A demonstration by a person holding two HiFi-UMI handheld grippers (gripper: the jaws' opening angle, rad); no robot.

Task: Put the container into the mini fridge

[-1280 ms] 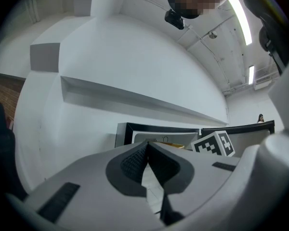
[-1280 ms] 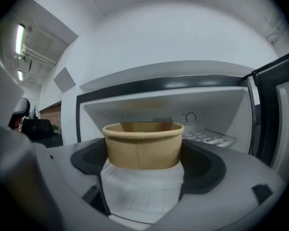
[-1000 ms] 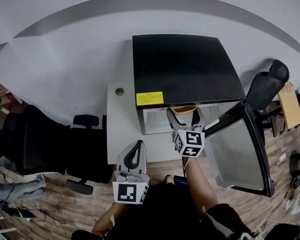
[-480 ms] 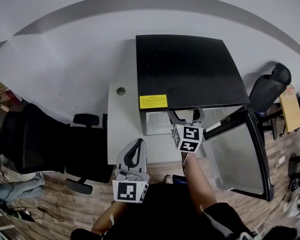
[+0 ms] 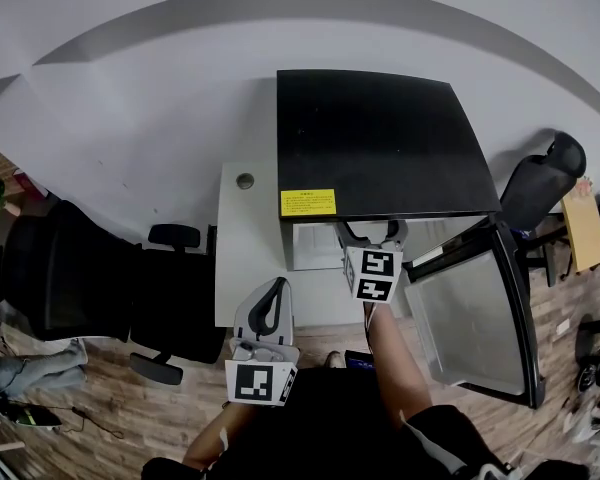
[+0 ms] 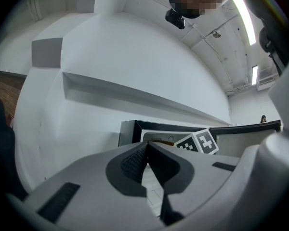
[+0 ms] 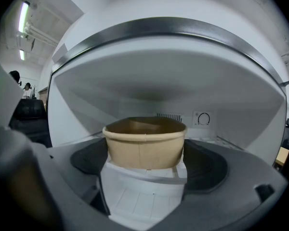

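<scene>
Mini fridge (image 5: 380, 138): black-topped, with a yellow label (image 5: 307, 202) at the front edge of its top; its door (image 5: 470, 328) stood swung open on its right side.
Container (image 7: 145, 146): a tan, open-topped bowl inside the mini fridge's white cavity, in front of the dial (image 7: 202, 119) on the back wall. I could not tell whether it rested on the cavity floor.
Right claw (image 5: 370, 232): in the mini fridge's mouth – jaws clamped on the container's two sides.
Left claw (image 6: 147, 146): outside the mini fridge, in front of and left of its opening – jaws pressed together, nothing between them.
Bench (image 5: 248, 258): white, just beside the mini fridge's left side.
</scene>
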